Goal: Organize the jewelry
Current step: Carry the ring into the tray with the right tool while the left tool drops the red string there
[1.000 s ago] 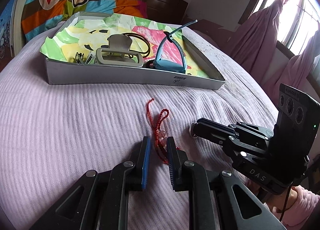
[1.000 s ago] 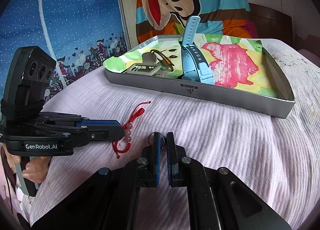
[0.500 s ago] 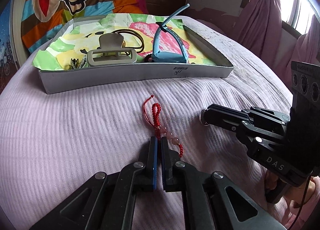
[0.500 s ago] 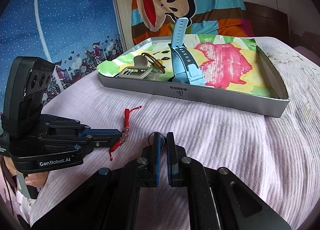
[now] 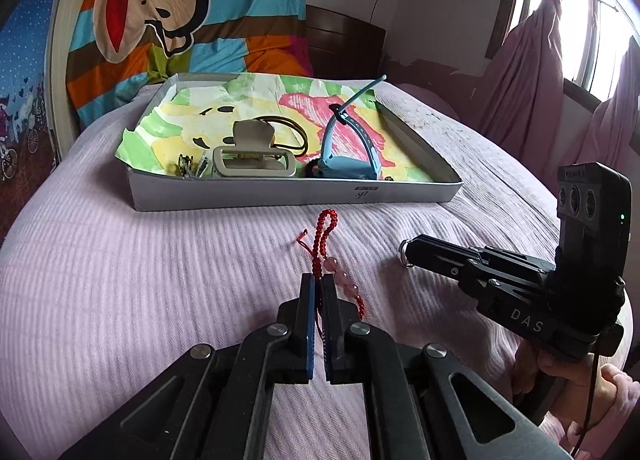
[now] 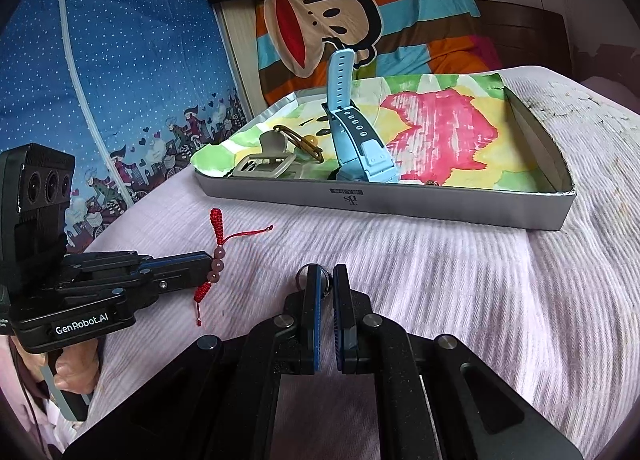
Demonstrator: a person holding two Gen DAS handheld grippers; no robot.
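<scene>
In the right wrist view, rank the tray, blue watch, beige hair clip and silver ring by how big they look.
1. Tray
2. Blue watch
3. Beige hair clip
4. Silver ring, smallest though nearest the camera, partly hidden by the jaws.

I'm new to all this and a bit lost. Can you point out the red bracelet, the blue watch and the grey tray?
red bracelet (image 5: 329, 225): left wrist view, on its braided loop.
blue watch (image 6: 362, 148): right wrist view, on its lower strap.
grey tray (image 6: 400, 202): right wrist view, on its front wall.

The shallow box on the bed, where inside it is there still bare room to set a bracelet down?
The box is bare on its right half, over the pink blotch up to the right wall. The near-left corner is crowded: hair claw, hair ties, blue watch.
</scene>
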